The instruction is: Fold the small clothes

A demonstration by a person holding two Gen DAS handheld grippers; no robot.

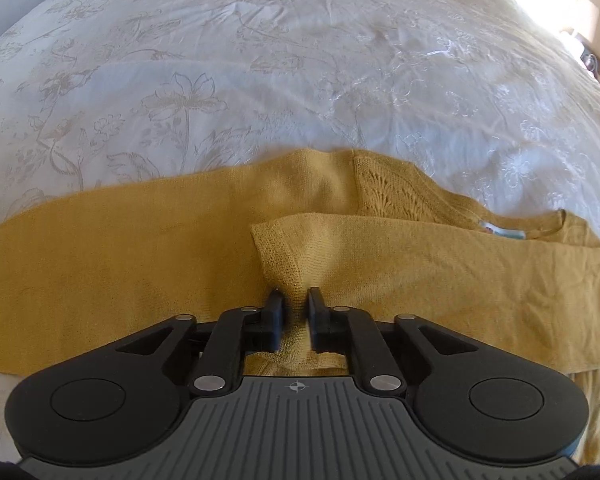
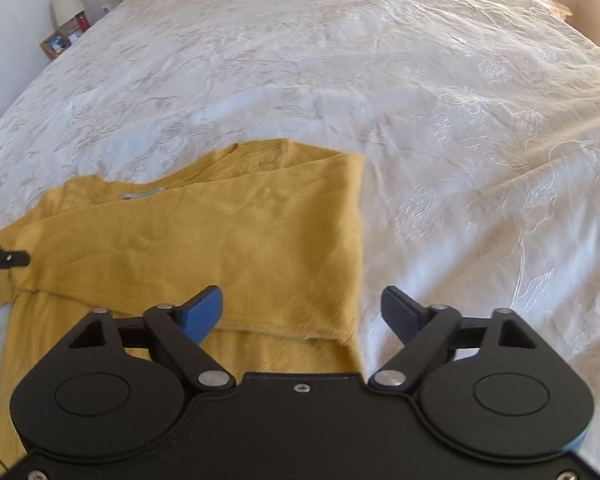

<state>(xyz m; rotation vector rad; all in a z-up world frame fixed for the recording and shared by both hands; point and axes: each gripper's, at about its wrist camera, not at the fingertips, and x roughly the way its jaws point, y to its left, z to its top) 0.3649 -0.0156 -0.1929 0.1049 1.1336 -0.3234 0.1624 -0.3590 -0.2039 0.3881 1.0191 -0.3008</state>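
The mustard knit sweater [image 1: 112, 264] lies flat on the bed [image 1: 300, 60], one sleeve [image 1: 420, 264] folded across its body; it looks light, soft and limp, so any lifted part should sag and drag. The left gripper [image 1: 296, 300] has its fingers nearly together, pinching the sleeve's cuff. The right gripper [image 2: 302, 304] hangs above the sweater's folded side edge, fingers apart and holding nothing; edges and corners look like the best holds.

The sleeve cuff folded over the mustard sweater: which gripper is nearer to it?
Left. The left gripper pinches the sleeve cuff between its fingers. The right gripper stands open above the sweater's folded right edge, away from it.
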